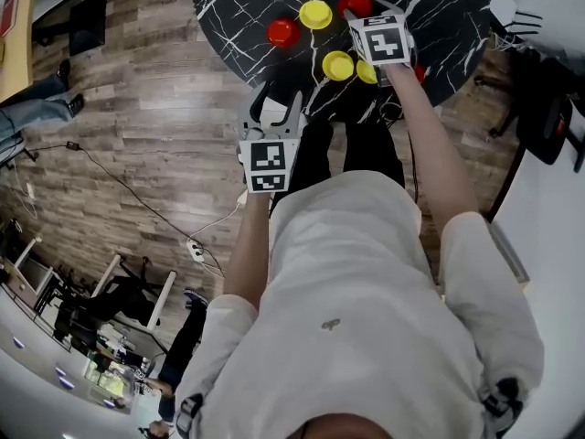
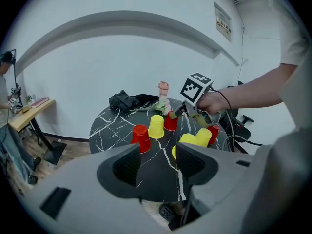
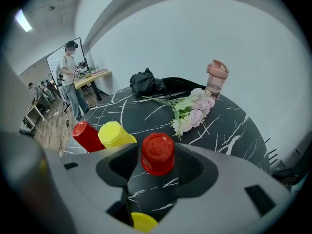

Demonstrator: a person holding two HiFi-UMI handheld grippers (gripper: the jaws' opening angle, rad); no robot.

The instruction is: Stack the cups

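Wood-plank floor (image 1: 137, 108) around a round black veined counter (image 1: 238, 7) in the head view, with red and yellow cups (image 1: 315, 13) set bottoms up on it, apart from one another. Left hand-held gripper (image 1: 277, 110) short of the counter's near edge. Right hand-held gripper (image 1: 377, 15) out over the cups.

From the left gripper view: jaws wide apart, nothing between them, only counter and cups beyond, well off.

From the right gripper view: jaws spread, with a red cup (image 3: 158, 153) upside down between them, pads just beside its wall, not seen pressing. Yellow cup (image 3: 116, 134) and another red one near on the left. Flowers (image 3: 192, 108) and a pink bottle (image 3: 216, 77) farther back.

Probably thin plastic: very light, smooth, easy to dent or tip, prone to slide on the slick top. Best taken across the side wall, about mid-height, with a gentle squeeze, then lifted straight and lowered over a neighbour. No stack seen yet.
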